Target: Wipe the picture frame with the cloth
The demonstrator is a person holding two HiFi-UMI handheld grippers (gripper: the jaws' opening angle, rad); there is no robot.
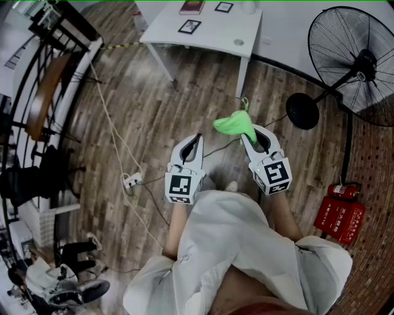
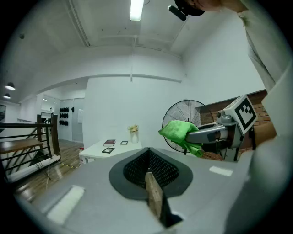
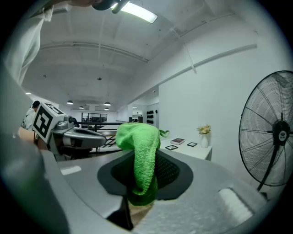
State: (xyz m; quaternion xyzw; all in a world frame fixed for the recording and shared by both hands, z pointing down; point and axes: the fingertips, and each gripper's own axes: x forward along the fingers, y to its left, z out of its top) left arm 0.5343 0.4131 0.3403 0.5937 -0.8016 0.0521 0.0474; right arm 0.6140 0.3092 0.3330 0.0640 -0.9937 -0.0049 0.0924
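Your right gripper (image 1: 249, 131) had its jaws closed on the cloth (image 1: 234, 123), and the pinch sat low in the fabric. In the right gripper view the green cloth (image 3: 141, 153) rose out of the jaw gap as a narrow band and folded over into a bunch above and ahead of the tips. A small loop stuck out at its far edge. From the head view that bunch lay just past the gripper's tips and leaned a little toward your left side.

Your left gripper (image 1: 197, 139) was beside the right one, close but not touching. Its jaws were pressed together with nothing between them.

The picture frames (image 1: 189, 26) lay flat on the white table (image 1: 212, 34), straight ahead of both grippers and well apart from the cloth. A book (image 1: 192, 7) lay near them on the tabletop. A standing fan (image 1: 354, 61) stood off to your right.
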